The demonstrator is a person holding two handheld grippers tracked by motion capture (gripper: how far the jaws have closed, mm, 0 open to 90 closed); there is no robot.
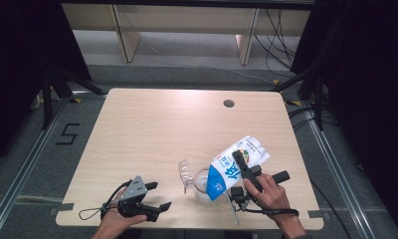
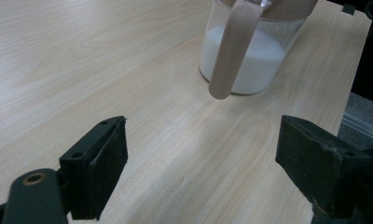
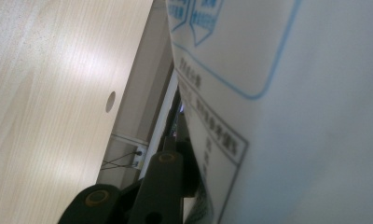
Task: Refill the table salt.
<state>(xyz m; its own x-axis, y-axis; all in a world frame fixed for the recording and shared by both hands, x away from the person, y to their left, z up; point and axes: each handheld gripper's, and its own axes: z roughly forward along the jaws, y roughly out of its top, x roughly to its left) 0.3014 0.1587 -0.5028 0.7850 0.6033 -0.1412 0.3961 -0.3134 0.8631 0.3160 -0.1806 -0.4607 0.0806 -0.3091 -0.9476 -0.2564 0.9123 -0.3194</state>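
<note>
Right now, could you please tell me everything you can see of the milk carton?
The carton is a white pack with a blue band at its lower end, blue characters on its side and a small round emblem further up. It looks like coated card. It is tilted steeply, lower end down over the clear jug, which already holds white liquid; whether they touch I cannot tell. The right gripper is shut on its side near the table's front edge. In the right gripper view, printed panels and small text show on it.

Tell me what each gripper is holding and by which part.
The right gripper clamps the tilted milk carton across its middle body, spout end down over the glass pitcher. The left gripper stands open and holds nothing.
</note>
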